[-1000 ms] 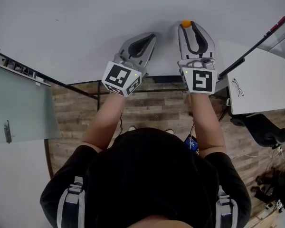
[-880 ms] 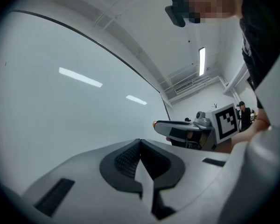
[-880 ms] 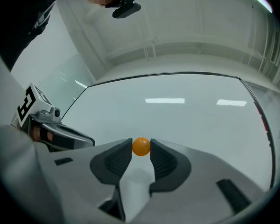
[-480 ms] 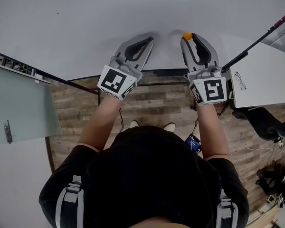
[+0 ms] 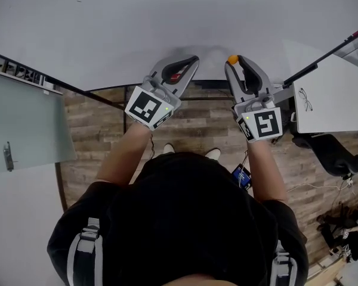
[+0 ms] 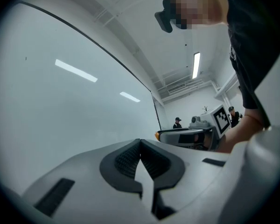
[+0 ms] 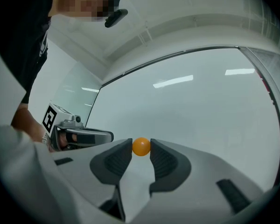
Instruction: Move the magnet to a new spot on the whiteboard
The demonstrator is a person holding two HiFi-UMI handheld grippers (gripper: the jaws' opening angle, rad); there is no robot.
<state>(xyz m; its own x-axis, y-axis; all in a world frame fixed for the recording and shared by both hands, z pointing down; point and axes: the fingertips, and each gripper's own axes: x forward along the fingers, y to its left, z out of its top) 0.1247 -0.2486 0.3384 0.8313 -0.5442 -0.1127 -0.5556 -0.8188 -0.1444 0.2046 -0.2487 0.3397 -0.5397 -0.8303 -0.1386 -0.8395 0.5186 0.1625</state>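
A small orange ball-shaped magnet [image 5: 232, 59] [image 7: 141, 146] is pinched between the tips of my right gripper [image 5: 234, 61] [image 7: 141, 147], which is shut on it. It points at the whiteboard [image 5: 137, 22] [image 7: 200, 106] near the board's lower edge. Whether the magnet touches the board I cannot tell. My left gripper [image 5: 193, 59] [image 6: 140, 142] is to its left, shut with nothing between its jaws, and also faces the whiteboard [image 6: 60, 101]. The left gripper view shows the right gripper [image 6: 189, 135] from the side, with the magnet [image 6: 157, 135] at its tip.
A white desk [image 5: 337, 109] with a pair of glasses [image 5: 303, 99] stands at the right, a black chair [image 5: 328, 154] beside it. A frosted glass panel [image 5: 24, 130] is at the left. Wooden floor [image 5: 191, 130] lies below. Two people [image 6: 177, 123] stand far off.
Both grippers have come down the whiteboard toward its lower edge. The right one rolled a little and still holds the magnet. The left gripper stays shut.
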